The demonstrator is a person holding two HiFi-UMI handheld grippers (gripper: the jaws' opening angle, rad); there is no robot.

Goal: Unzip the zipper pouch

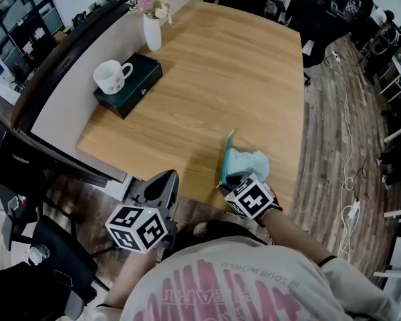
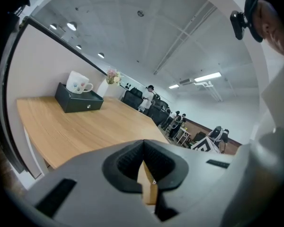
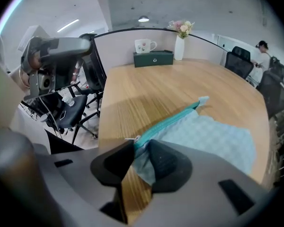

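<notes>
A light-blue zipper pouch (image 1: 248, 162) (image 3: 208, 137) lies flat near the table's front right edge, with its teal zipper (image 3: 173, 119) running along its left side. My right gripper (image 1: 235, 180) (image 3: 138, 143) points steeply down over the pouch's near end. Its jaws stand a little apart, the zipper's near end and a corner of fabric lie between the pads, and a small white pull (image 3: 130, 138) sits at the left pad's tip. My left gripper (image 1: 163, 182) (image 2: 143, 143) hovers off the table's front edge, tips together, holding nothing.
A white mug (image 1: 111, 76) rests on a dark green box (image 1: 135, 85) at the table's back left, beside a white vase of flowers (image 1: 152, 31). A grey partition (image 1: 67, 92) runs along the left side. Black office chairs (image 3: 66, 110) stand left of the wooden table (image 1: 220, 79).
</notes>
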